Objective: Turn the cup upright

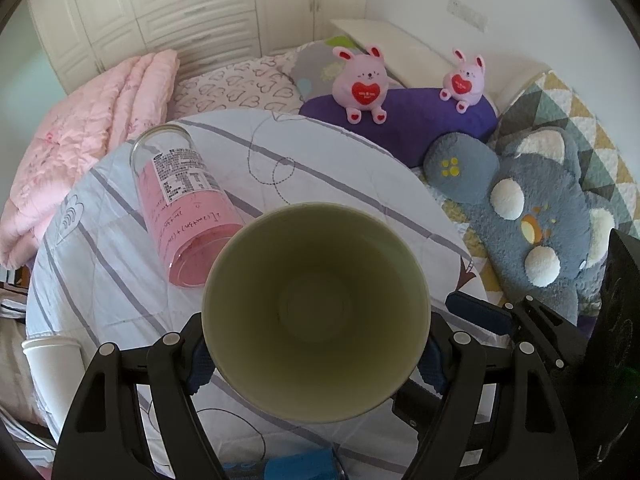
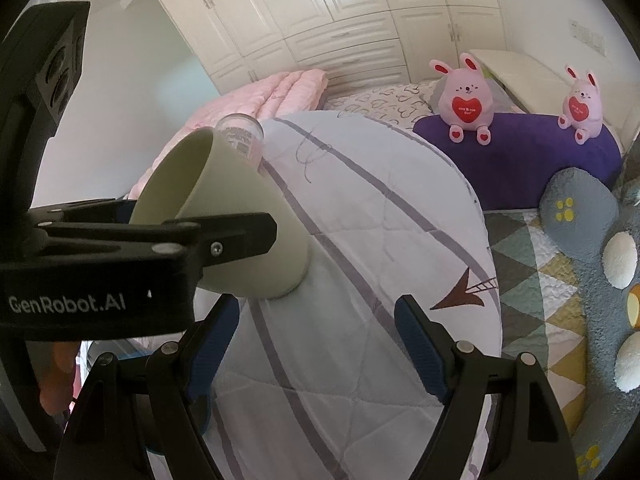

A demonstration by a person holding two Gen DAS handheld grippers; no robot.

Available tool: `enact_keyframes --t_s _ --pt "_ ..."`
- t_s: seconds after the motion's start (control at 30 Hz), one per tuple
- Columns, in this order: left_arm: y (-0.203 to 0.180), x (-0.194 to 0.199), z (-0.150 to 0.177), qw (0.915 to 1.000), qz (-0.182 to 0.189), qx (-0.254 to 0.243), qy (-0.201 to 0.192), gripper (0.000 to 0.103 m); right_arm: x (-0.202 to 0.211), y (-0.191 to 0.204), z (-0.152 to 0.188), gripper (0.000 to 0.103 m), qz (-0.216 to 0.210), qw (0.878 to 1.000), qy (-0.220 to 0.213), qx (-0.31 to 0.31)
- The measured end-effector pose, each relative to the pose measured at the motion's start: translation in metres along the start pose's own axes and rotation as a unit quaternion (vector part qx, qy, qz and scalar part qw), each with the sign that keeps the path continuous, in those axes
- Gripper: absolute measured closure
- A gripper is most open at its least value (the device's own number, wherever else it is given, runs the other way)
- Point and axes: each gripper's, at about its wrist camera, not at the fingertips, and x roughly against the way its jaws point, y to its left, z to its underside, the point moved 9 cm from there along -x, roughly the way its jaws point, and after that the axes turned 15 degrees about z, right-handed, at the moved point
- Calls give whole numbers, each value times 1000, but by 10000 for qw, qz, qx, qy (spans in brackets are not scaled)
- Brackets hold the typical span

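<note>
A pale green cup (image 1: 316, 312) is gripped by my left gripper (image 1: 316, 360), its open mouth facing the left wrist camera. In the right wrist view the same cup (image 2: 236, 236) is tilted, mouth up and to the left, its base edge near or on the white quilted surface (image 2: 380, 240), with the left gripper's fingers (image 2: 236, 232) across it. My right gripper (image 2: 316, 344) is open and empty, just right of and below the cup. A clear glass (image 1: 180, 200) with a pink paper insert lies on its side behind the cup.
The round surface is covered by a white striped quilt (image 1: 340, 168). Behind it are a pink folded blanket (image 1: 88, 128), two pink bunny toys (image 1: 362, 84) on a purple cushion (image 1: 420, 120), and a grey plush (image 1: 532, 220) at right. A white paper cup (image 1: 52, 364) stands at the left edge.
</note>
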Motion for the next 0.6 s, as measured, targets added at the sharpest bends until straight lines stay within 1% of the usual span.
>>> enact_keyframes --t_s 0.23,0.3,0.33,0.6 --pt "-2 1 2 10000 -21 -26 46 21 2 1 0 22 -20 10000 -9 -6" --pt "-1 0 1 10000 -33 -33 62 15 1 0 0 22 -29 10000 1 -21" --pt "-1 0 1 10000 -35 -38 74 13 1 0 0 22 -41 10000 7 -28" --pt "-3 2 0 9999 -21 -99 71 10 4 2 -2 22 -63 10000 -27 -38"
